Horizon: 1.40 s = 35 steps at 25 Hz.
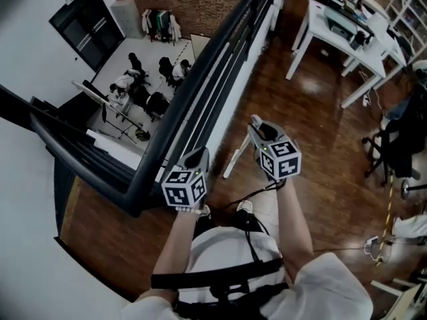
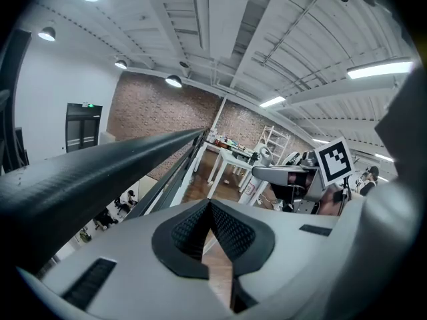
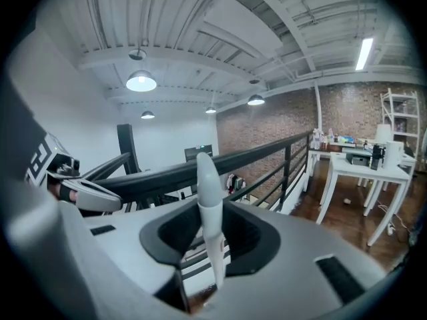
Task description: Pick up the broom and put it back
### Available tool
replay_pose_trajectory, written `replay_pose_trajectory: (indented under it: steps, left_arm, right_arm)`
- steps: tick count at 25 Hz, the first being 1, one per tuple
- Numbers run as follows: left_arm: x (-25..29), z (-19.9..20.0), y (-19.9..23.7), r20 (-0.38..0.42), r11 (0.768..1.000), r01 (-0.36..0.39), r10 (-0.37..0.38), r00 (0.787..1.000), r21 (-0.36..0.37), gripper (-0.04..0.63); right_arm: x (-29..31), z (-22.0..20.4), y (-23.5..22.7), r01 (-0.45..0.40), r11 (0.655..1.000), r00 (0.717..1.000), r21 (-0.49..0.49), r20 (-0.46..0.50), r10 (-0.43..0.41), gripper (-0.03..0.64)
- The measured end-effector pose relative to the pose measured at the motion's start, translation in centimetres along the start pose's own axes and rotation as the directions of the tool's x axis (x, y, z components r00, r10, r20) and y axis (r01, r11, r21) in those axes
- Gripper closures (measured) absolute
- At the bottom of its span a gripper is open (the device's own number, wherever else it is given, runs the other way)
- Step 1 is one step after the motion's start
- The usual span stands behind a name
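The broom shows only as a slim white handle (image 3: 208, 225). It stands upright between the pads of my right gripper (image 3: 212, 245), which is shut on it, and its rounded tip rises above the jaws. In the head view the handle (image 1: 234, 163) slants down and left below the right gripper (image 1: 257, 127), close to the black railing (image 1: 200, 92). The broom's head is hidden. My left gripper (image 1: 200, 157) hangs beside the railing, left of the handle. In the left gripper view its pads meet with nothing between them (image 2: 211, 213), and the right gripper (image 2: 293, 176) shows beyond.
The black railing (image 3: 267, 153) runs along the mezzanine edge, with people seated on a lower floor (image 1: 143, 85) beyond it. White tables (image 1: 333, 35) stand at the far right. A dark office chair (image 1: 393, 145) and cables lie on the wooden floor to the right.
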State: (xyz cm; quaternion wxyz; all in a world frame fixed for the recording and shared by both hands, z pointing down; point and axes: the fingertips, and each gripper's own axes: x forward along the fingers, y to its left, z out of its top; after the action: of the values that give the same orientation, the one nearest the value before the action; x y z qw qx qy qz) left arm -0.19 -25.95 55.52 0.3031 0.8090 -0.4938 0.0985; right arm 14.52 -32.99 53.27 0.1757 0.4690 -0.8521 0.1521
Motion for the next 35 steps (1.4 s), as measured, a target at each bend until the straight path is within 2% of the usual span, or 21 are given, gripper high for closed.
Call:
replay_pose_trajectory:
  steps: [8, 13, 18, 29, 35]
  left_arm:
    - [-0.4, -2.1, 1.5, -0.024, 0.999, -0.031, 0.030, 0.999, -0.036, 0.607]
    - [-1.0, -2.8, 2.6, -0.031, 0.996, -0.065, 0.063, 0.998, -0.061, 0.607]
    - [-0.6, -3.3, 2.6, -0.048, 0.996, -0.068, 0.065, 0.997, -0.064, 0.607]
    - [-0.7, -3.9, 2.8, -0.059, 0.996, -0.062, 0.058, 0.997, -0.071, 0.607]
    - [-1.2, -3.8, 3.8, -0.054, 0.993, -0.081, 0.077, 0.996, -0.083, 0.607]
  right_arm:
    - [5.0, -4.8, 0.0, -0.056, 0.998, 0.996, -0.008, -0.076, 0.056, 0.489]
    - [7.2, -7.6, 0.3, -0.076, 0.997, 0.988, -0.020, -0.139, 0.073, 0.489]
    - [10.0, -9.8, 1.8, -0.114, 0.992, 0.973, -0.046, -0.208, 0.102, 0.489]
    - [17.5, -8.4, 7.2, -0.231, 0.972, 0.949, -0.053, -0.231, 0.213, 0.483]
    - [19.9, -7.3, 10.2, -0.284, 0.954, 0.934, -0.093, -0.253, 0.254, 0.482]
